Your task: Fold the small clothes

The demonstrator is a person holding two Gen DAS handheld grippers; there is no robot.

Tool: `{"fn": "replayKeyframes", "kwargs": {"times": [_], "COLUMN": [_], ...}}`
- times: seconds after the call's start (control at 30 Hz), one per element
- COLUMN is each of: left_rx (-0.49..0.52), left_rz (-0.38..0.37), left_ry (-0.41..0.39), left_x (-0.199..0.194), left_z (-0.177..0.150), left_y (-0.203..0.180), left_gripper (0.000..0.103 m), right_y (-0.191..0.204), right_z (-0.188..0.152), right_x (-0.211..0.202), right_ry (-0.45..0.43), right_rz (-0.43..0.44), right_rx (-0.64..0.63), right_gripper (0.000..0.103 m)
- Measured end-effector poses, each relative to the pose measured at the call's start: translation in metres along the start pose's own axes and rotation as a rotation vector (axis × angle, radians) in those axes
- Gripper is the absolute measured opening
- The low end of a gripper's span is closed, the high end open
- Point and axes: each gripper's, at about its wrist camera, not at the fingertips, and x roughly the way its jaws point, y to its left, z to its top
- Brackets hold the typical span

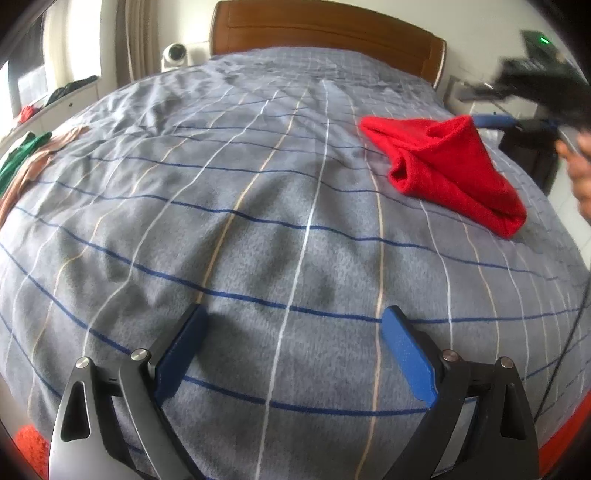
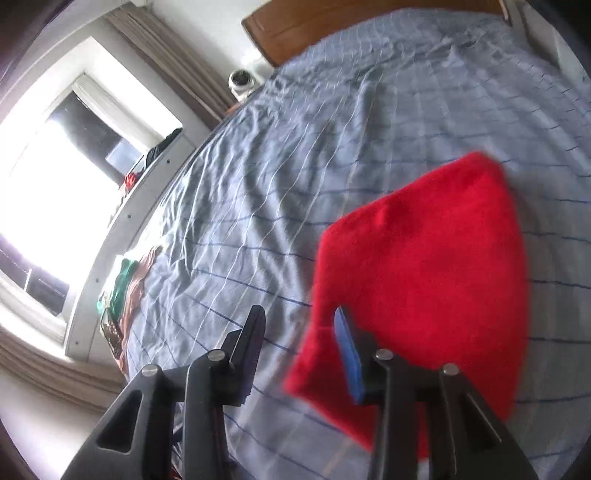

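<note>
A red knitted garment, folded into a rough triangle, lies on the grey checked bedspread at the right side of the bed. My left gripper hovers open over bare bedspread well short of it, with nothing between its blue pads. In the right wrist view, blurred, the red garment lies below and behind the right finger. My right gripper has its jaws apart, and only bedspread shows in the gap. A person's hand shows at the right edge.
A pile of green and tan clothes lies at the bed's left edge, by a white sill under the window. A wooden headboard closes the far end, with a round white device beside it.
</note>
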Motion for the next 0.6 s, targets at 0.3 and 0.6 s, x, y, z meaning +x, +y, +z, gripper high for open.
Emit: {"fn": "replayKeyframes", "kwargs": {"times": [0.3, 0.6], "left_rx": [0.014, 0.009], "left_rz": [0.018, -0.022], "left_ry": [-0.009, 0.010], "left_x": [0.001, -0.010], "left_z": [-0.002, 0.003], "left_y": [-0.002, -0.001], "left_gripper": [0.096, 0.096], "right_y": [0.010, 0.010], "right_z": [-0.050, -0.065], "right_x": [0.039, -0.005], "right_ry": [0.128, 0.006], "right_rz": [0.024, -0.031], "right_rx": [-0.198, -0.200], "right_gripper": [0.040, 0.083]}}
